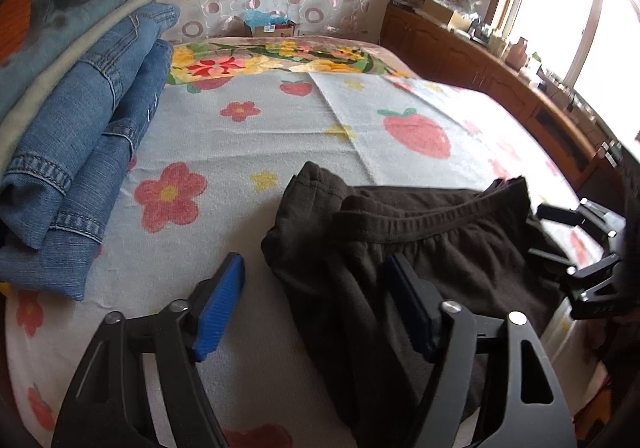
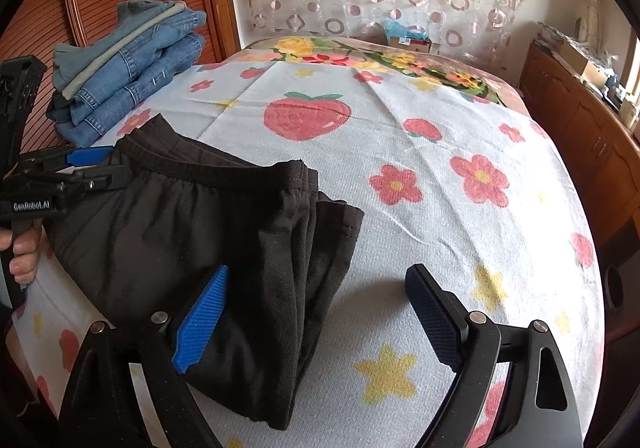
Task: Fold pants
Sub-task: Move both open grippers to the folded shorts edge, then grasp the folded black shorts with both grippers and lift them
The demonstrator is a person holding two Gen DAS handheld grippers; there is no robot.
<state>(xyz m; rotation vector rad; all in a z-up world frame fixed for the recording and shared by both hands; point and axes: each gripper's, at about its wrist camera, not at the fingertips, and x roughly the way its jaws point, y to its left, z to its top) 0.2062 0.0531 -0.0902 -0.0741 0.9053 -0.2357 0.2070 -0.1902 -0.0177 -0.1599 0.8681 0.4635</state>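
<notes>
From the left wrist, the left gripper (image 1: 316, 300) stood open over the folded brown pants (image 1: 420, 248) on the bed (image 1: 240, 151), while the right wrist showed the right gripper (image 2: 320, 312) open astride their soft, light, limp edge, best pinched through all layers.

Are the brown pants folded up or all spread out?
Folded. The brown pants lie in a compact bundle on the flowery sheet, waistband on top and several cloth layers stacked at the right edge. No legs stretch out.
</notes>
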